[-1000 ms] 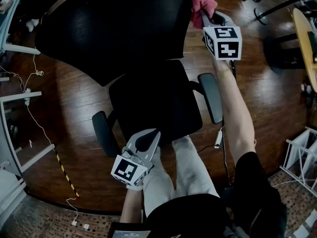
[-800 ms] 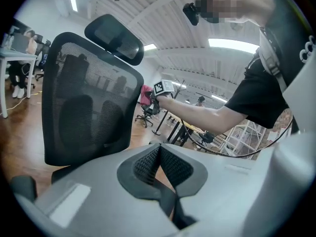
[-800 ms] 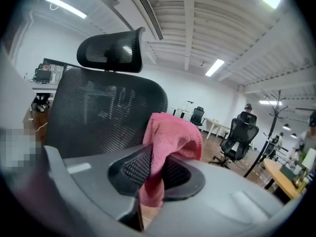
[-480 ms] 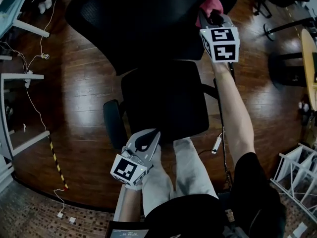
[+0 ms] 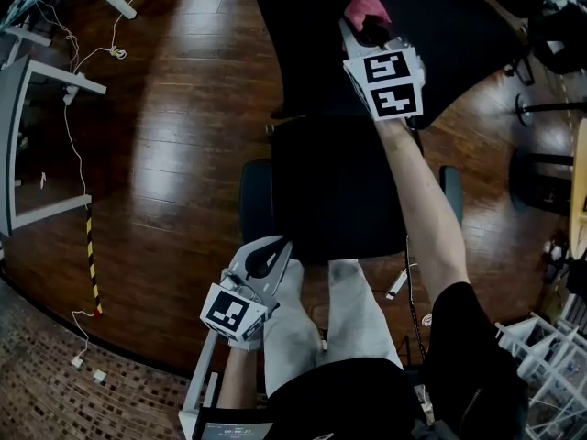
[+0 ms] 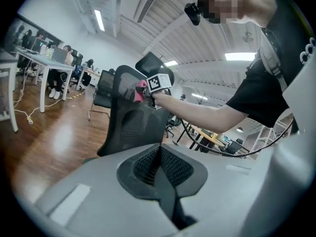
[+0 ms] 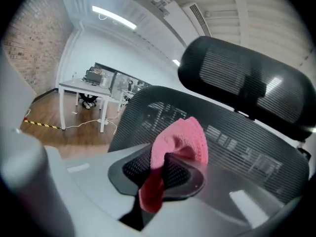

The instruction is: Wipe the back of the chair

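A black mesh office chair stands in front of me; its backrest (image 5: pixel 404 35) fills the top of the head view and its seat (image 5: pixel 335 186) lies below. My right gripper (image 5: pixel 365 27) is shut on a pink cloth (image 5: pixel 365 7) and holds it against the mesh backrest (image 7: pixel 237 142). The right gripper view has the pink cloth (image 7: pixel 180 139) bunched between the jaws, with the headrest (image 7: pixel 242 83) above. My left gripper (image 5: pixel 268 257) hangs low near the seat's front edge, shut and empty. The left gripper view takes in the chair back (image 6: pixel 131 125) and the cloth (image 6: pixel 141 90) from the side.
Dark wooden floor (image 5: pixel 174 136) surrounds the chair. White desk legs and trailing cables (image 5: pixel 64 99) stand at the left. Armrests (image 5: pixel 257 200) flank the seat. Another chair base (image 5: pixel 541 108) and a white rack (image 5: pixel 550 356) are at the right. People sit at desks (image 6: pixel 54 58) far off.
The chair has turned and shifted right in the head view, and my right gripper with the pink cloth has slid left across the backrest. The left gripper has barely moved.
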{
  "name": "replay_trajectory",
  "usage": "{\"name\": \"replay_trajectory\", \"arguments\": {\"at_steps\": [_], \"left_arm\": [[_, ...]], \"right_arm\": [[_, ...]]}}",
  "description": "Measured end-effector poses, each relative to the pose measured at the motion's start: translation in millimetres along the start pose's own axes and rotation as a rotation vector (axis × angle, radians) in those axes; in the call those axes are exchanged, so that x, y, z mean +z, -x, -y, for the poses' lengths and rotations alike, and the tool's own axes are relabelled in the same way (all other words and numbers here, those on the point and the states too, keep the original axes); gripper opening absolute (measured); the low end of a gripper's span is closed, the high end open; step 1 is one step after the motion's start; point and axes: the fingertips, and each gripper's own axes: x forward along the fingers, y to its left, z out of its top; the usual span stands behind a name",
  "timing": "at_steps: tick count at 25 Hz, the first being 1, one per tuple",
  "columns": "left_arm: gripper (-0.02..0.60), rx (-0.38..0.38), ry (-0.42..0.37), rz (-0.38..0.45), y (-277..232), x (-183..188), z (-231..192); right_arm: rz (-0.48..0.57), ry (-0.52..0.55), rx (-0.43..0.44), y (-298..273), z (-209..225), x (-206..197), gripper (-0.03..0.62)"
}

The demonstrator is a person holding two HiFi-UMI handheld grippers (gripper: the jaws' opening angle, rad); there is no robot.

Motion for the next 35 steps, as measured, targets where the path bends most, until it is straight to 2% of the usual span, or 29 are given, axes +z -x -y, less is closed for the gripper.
{"name": "replay_trajectory", "arguments": {"at_steps": [6, 10, 13, 16, 20, 26, 35], "left_arm": [[-0.011, 0.074, 0.032, 0.031, 38.0, 2.2, -34.0], [-0.011, 0.087, 0.049, 0.063, 55.1, 4.3, -46.4], [-0.011, 0.103, 0.048, 0.046, 62.8, 11.9, -53.1], [-0.011, 0.11, 0.046, 0.076, 64.9, 16.1, -60.7], [-0.011, 0.11, 0.033, 0.071, 60.1, 25.5, -63.3], [-0.011, 0.063, 0.016, 0.035, 31.1, 22.4, -50.1], [-0.011, -0.045, -0.028, -0.055, -40.7, 18.8, -2.3]], "right_arm": [[0.05, 0.065, 0.136, -37.2, -85.0, 52.2, 0.043], [0.081, 0.107, 0.218, -53.5, -132.3, 83.3, 0.043], [0.108, 0.129, 0.253, -59.2, -150.8, 103.5, 0.043], [0.137, 0.133, 0.255, -61.4, -151.9, 121.0, 0.043], [0.161, 0.099, 0.215, -61.7, -128.2, 130.6, 0.043], [0.208, -0.073, 0.168, -45.4, -60.8, 118.4, 0.044], [0.177, -0.157, -0.014, 11.9, 72.9, 41.9, 0.044]]}}
